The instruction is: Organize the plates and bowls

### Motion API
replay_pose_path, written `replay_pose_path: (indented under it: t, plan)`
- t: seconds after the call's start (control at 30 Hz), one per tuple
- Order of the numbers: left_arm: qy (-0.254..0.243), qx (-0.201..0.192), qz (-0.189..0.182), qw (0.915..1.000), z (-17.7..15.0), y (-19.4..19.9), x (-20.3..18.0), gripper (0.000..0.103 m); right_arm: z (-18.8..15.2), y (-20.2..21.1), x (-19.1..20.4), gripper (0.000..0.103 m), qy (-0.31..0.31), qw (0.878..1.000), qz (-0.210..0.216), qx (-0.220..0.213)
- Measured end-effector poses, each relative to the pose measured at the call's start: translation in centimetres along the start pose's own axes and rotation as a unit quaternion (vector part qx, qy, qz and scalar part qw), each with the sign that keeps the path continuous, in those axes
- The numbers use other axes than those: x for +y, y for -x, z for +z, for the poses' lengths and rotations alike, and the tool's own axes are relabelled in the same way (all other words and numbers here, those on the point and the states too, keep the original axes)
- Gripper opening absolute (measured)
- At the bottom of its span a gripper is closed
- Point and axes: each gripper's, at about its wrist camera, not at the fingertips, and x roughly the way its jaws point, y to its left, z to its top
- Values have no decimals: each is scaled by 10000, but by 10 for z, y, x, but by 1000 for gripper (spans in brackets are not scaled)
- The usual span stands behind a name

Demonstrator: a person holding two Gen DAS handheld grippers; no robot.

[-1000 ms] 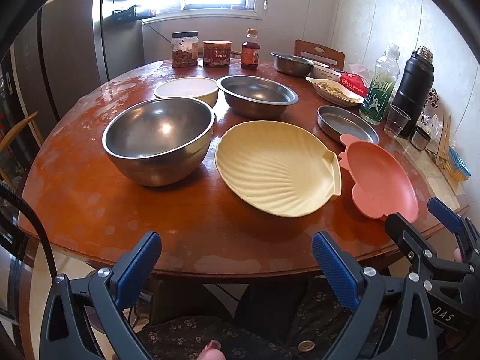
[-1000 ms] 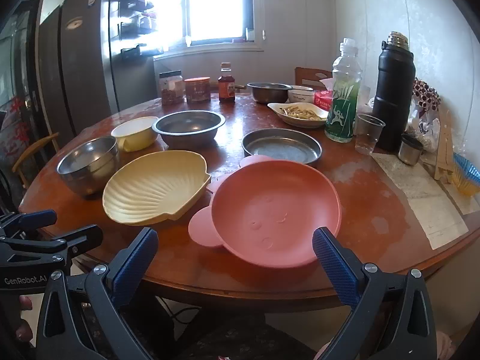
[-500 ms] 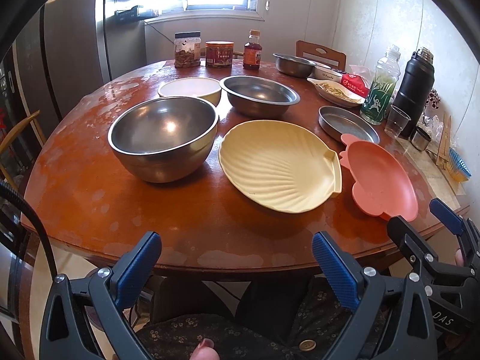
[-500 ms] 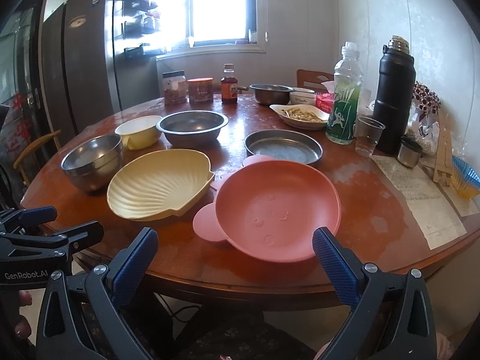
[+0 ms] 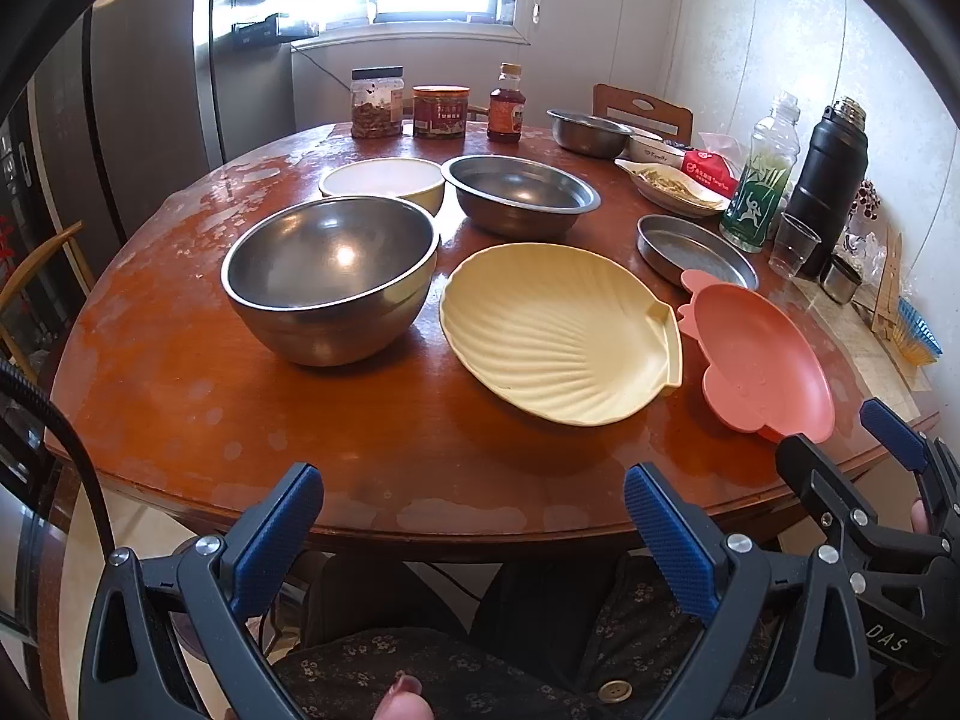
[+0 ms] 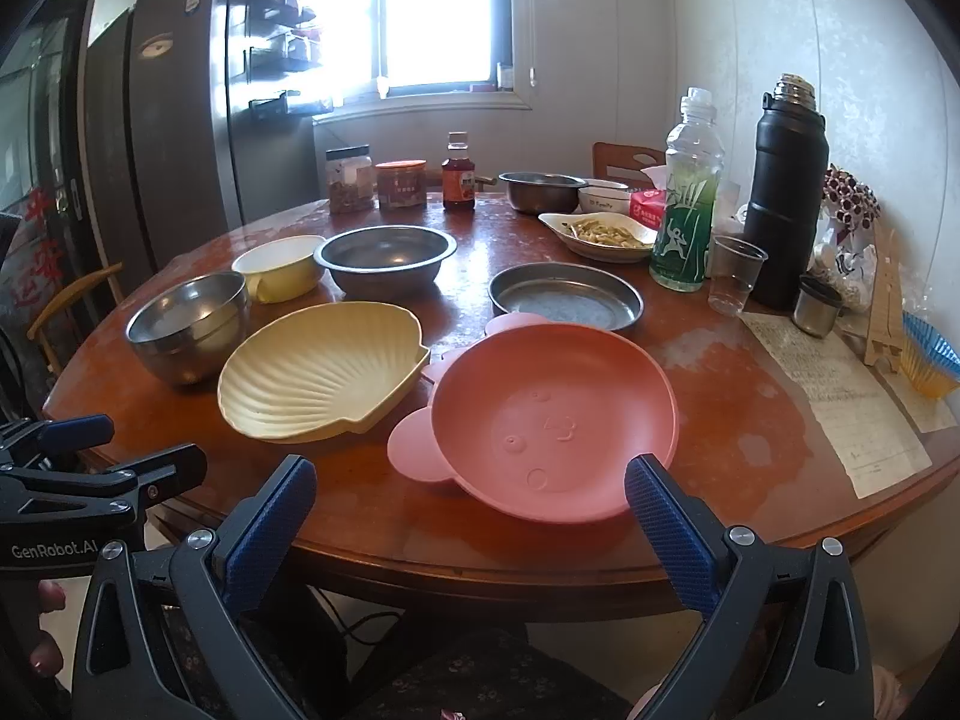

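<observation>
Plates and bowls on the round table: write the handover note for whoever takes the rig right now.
Left gripper: open, empty, at the table's near edge.
Right gripper: open, empty, near the front rim of the pink plate.
Layout: shell plate left of the pink plate, apparently just touching it; steel pan behind the pink plate; deep steel bowl far left; cream bowl and wide steel bowl behind them.
Done: nothing stacked or lifted.
Left: everything. Probably group plates and nest bowls; the pink plate is nearest the right gripper.
</observation>
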Motion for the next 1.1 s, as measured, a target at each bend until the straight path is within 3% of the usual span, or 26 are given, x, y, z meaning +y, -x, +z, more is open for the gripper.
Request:
replay_pose_path:
  t: [1.1]
  plan:
    - [-143,178,-228,9995,2,-7,-11,101,1,-5,-13,103,-95,9999,-69,86]
